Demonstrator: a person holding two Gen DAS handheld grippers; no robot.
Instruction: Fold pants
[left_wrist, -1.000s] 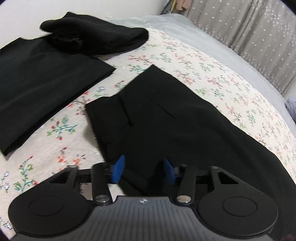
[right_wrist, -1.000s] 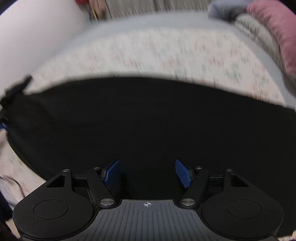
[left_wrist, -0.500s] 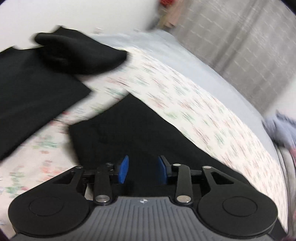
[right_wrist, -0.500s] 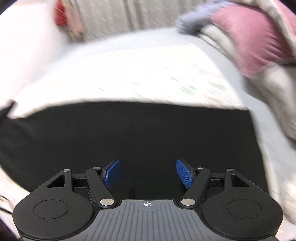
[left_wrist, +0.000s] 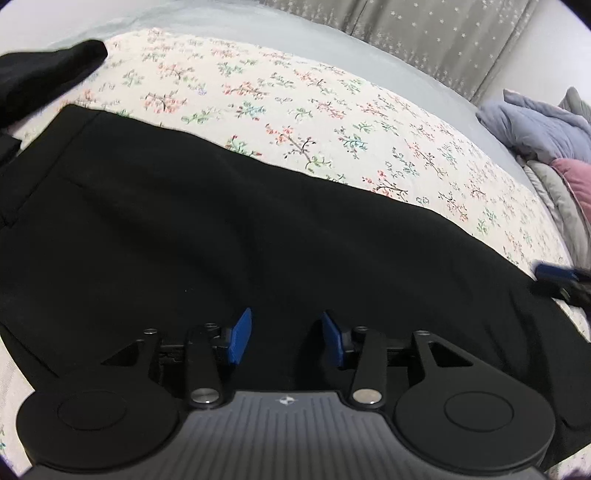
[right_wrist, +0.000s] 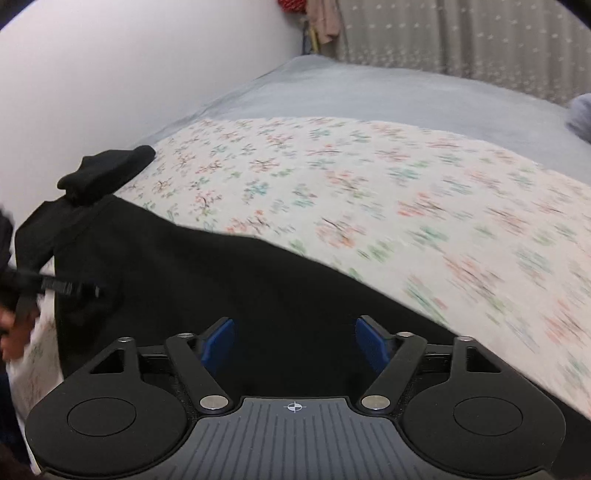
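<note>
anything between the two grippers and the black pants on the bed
Nothing visible. The black pants lie flat on the flowered bedspread, directly under the open left gripper and open right gripper. The other dark clothes sit off past one end.

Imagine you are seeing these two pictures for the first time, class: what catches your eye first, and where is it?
The black pants strike first, spread flat across the near half of the floral bedspread. Next come the blue-padded grippers: the left gripper and the right gripper both hang open over the dark cloth, their jaws having just been opening, nothing between them. Another dark garment lies bunched by the pants' far left end.
</note>
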